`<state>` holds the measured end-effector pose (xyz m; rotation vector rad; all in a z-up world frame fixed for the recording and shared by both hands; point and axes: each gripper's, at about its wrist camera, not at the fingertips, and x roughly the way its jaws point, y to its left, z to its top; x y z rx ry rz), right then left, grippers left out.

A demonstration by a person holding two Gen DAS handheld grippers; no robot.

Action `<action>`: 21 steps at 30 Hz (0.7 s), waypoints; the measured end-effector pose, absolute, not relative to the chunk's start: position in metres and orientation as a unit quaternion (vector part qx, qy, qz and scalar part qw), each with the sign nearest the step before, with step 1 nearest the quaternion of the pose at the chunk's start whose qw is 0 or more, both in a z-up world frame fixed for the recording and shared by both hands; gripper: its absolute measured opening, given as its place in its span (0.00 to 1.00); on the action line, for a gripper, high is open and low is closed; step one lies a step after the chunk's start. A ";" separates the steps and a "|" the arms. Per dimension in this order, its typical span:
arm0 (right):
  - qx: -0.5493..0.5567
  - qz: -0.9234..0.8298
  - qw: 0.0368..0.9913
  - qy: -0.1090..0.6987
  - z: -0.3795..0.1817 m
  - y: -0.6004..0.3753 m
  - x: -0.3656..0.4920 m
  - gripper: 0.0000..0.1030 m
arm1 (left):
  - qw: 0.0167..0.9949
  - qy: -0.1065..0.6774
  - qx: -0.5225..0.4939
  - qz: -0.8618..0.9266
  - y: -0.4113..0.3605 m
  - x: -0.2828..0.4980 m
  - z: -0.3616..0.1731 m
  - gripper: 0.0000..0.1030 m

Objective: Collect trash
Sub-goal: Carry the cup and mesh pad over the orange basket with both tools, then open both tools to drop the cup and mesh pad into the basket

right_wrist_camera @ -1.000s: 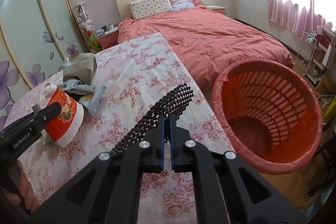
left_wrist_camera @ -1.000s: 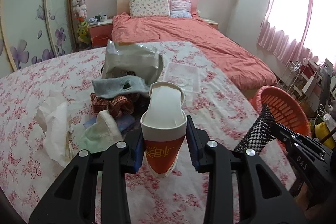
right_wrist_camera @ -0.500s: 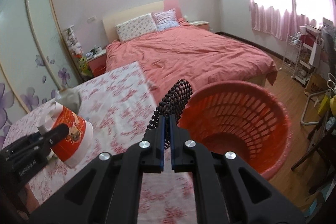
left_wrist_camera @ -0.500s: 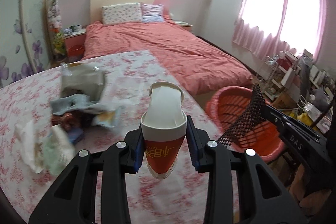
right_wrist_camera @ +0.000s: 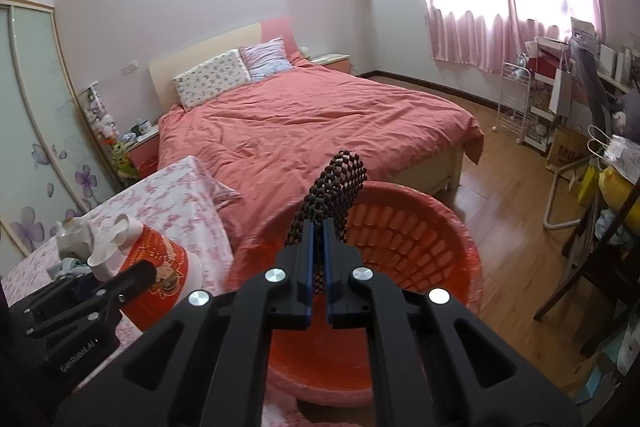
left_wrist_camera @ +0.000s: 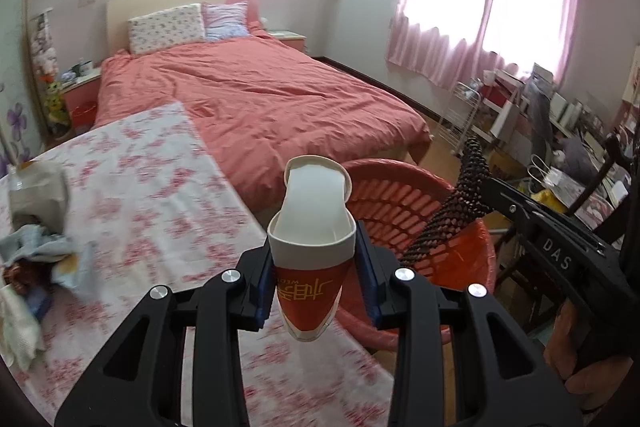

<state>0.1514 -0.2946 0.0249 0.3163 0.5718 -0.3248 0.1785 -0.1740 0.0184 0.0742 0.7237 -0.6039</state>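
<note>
Bedroom with a floral-clothed desk [left_wrist_camera: 152, 187]: both views have swung from the clutter to the red basket [right_wrist_camera: 400, 235], now lower centre. Left gripper [left_wrist_camera: 316, 267] jaws clamp the crushed paper cup [left_wrist_camera: 312, 247]; right gripper [right_wrist_camera: 317, 267] jaws pinch black mesh [right_wrist_camera: 336, 183] over the rim, ready to drop.

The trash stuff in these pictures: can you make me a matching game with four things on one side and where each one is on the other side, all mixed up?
Things:
1. paper cup
2. black foam netting
3. red basket
4. rag pile

Places:
A. on the floor beside the flowery table
B. squeezed flat in the left claw
C. lying on the flowery tablecloth
D. pinched in the right claw, sticking up over the basket

Right pairs: 1-B, 2-D, 3-A, 4-C
</note>
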 end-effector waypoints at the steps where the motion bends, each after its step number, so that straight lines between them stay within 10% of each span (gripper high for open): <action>1: 0.156 -0.161 0.933 0.281 0.022 -0.299 0.152 0.05 | 0.888 0.350 0.037 -0.295 -0.179 0.178 0.018 0.35; 17: 0.171 -0.166 0.927 0.290 0.001 -0.333 0.165 0.06 | 0.865 0.377 0.059 -0.325 -0.232 0.179 -0.003 0.36; 21: 0.186 -0.169 0.921 0.298 -0.007 -0.342 0.168 0.17 | 0.865 0.385 0.064 -0.316 -0.234 0.180 -0.010 0.55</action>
